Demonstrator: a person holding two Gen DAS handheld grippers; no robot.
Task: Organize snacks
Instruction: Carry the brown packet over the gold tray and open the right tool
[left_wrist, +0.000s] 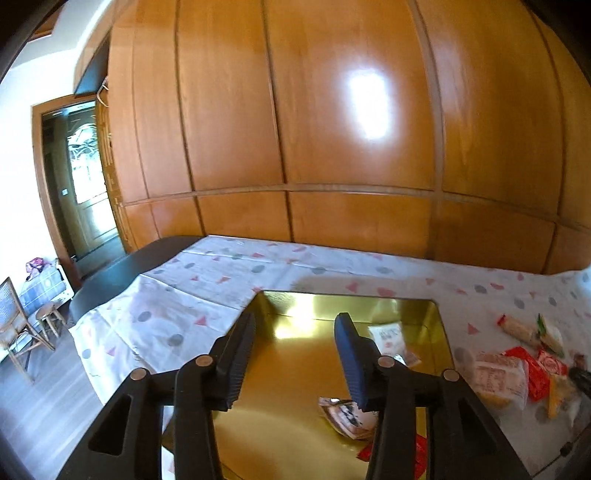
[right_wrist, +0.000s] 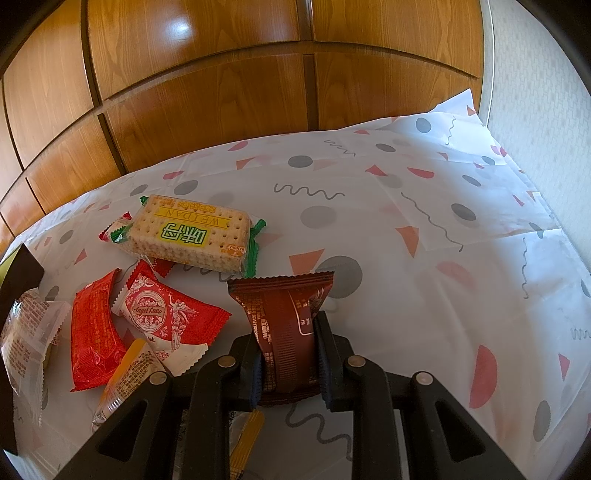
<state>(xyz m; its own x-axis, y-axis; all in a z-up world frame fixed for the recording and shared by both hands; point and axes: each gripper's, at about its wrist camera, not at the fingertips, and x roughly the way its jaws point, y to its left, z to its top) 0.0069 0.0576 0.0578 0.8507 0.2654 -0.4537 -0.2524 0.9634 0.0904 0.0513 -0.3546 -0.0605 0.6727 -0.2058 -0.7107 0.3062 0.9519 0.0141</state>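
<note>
My right gripper (right_wrist: 287, 354) is pinching a brown snack pack (right_wrist: 284, 317) across its lower half; the pack stands up betw. the pads, its crimped top edge pointing away from me, above the patterned tablecloth (right_wrist: 424, 221). Only the right cam shows this. Left of it on the cloth: an "Angel Love" red-and-white pack (right_wrist: 162, 314), touching a plain red pack (right_wrist: 94, 332), w/ a yellow-orange pack (right_wrist: 129, 373) partly under my gripper frame. Behind them lies a Weidan cracker pack (right_wrist: 192, 232), green-ended, flat, overlapping a smaller red-edged pack. At far left a clear-wrapped pastry pack (right_wrist: 26, 339), cut by the frame edge.

The left cam gives what the right can't: a gold tray (left_wrist: 288, 369) on the same cloth, w/ my left gripper (left_wrist: 295, 354) hanging over it, fingers spread wide, nothing betw. them. In the tray: a white pack (left_wrist: 388, 334) near the far right corner, a crumpled pinkish pack (left_wrist: 343, 413) nearer me, partly hidden by the right finger, and a red pack (left_wrist: 417, 454) at the near right edge, mostly hidden. The loose pile shows at the right of this view too, just beside the tray, but blurred. Wooden cabinet panels (left_wrist: 314, 129) back the table; a doorway (left_wrist: 79, 177) and a chair (left_wrist: 14, 325) sit far left.
</note>
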